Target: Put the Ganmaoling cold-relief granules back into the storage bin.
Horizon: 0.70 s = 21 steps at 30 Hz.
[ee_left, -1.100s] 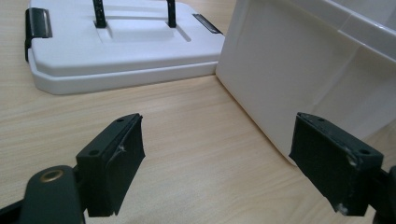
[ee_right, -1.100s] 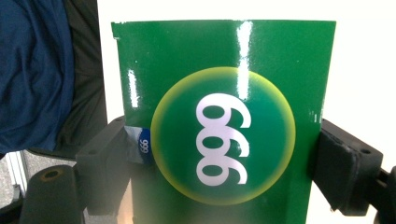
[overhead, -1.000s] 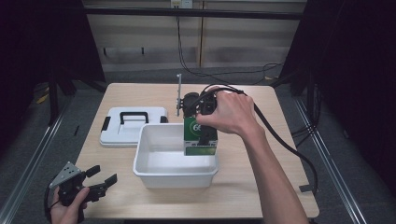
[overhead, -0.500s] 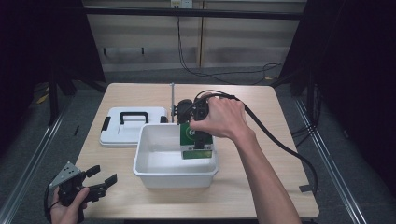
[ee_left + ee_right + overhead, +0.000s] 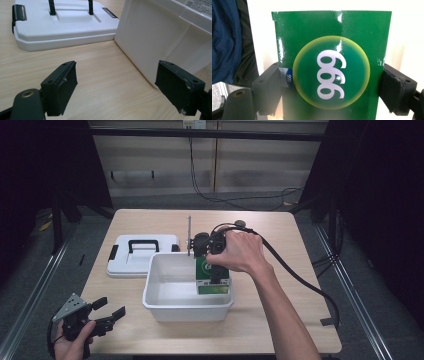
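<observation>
A green box (image 5: 212,279) printed with a yellow-ringed "999" emblem (image 5: 331,72) hangs inside the white bin (image 5: 165,305), near its right wall. My right gripper (image 5: 216,270) is shut on the box, its jaws pressing both sides, with the person's hand on top. Whether the box touches the bin floor I cannot tell. My left gripper (image 5: 107,316) rests low at the table's front left corner, open with nothing between its jaws; the bin's outer wall (image 5: 160,42) stands just ahead of it on the right.
A white lid (image 5: 142,255) with a black handle and side latches lies flat left of the bin, also ahead in the left gripper view (image 5: 62,25). A thin metal post (image 5: 189,235) stands behind the bin. A black cable (image 5: 295,275) trails right from the right gripper.
My right gripper has carried the green box down and toward the front, deeper into the bin. The left gripper has stayed where it was.
</observation>
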Tool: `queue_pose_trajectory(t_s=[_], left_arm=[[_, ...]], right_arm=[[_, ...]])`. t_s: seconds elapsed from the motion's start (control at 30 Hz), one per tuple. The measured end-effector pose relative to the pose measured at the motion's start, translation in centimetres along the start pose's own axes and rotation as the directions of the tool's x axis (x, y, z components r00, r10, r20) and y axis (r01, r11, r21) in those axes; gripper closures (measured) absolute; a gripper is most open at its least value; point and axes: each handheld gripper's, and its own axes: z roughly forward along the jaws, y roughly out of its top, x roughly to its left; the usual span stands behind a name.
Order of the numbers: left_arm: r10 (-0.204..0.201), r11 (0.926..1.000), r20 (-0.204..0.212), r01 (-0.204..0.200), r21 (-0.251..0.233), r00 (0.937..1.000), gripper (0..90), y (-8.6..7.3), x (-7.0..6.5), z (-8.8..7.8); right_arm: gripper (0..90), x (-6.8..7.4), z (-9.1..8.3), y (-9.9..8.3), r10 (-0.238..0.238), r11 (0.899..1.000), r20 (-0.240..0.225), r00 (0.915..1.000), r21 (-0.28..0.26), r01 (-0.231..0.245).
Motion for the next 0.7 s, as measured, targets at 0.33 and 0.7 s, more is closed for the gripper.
queue_pose_trajectory(t_s=[0.33, 0.7], left_arm=[[0.004, 1.0, 0.0, -0.004, 0.003, 1.0, 17.0, 0.0, 0.1, 0.0], [0.003, 1.0, 0.002, -0.003, 0.004, 1.0, 17.0, 0.0, 0.0, 0.1]], right_arm=[[15.8, -0.4, 1.8, -0.4, 0.018, 1.0, -0.01, 0.9998, -0.015, -0.018], [15.7, -0.7, 3.4, -0.8, 0.018, 1.0, -0.007, 0.9998, -0.021, -0.019]])
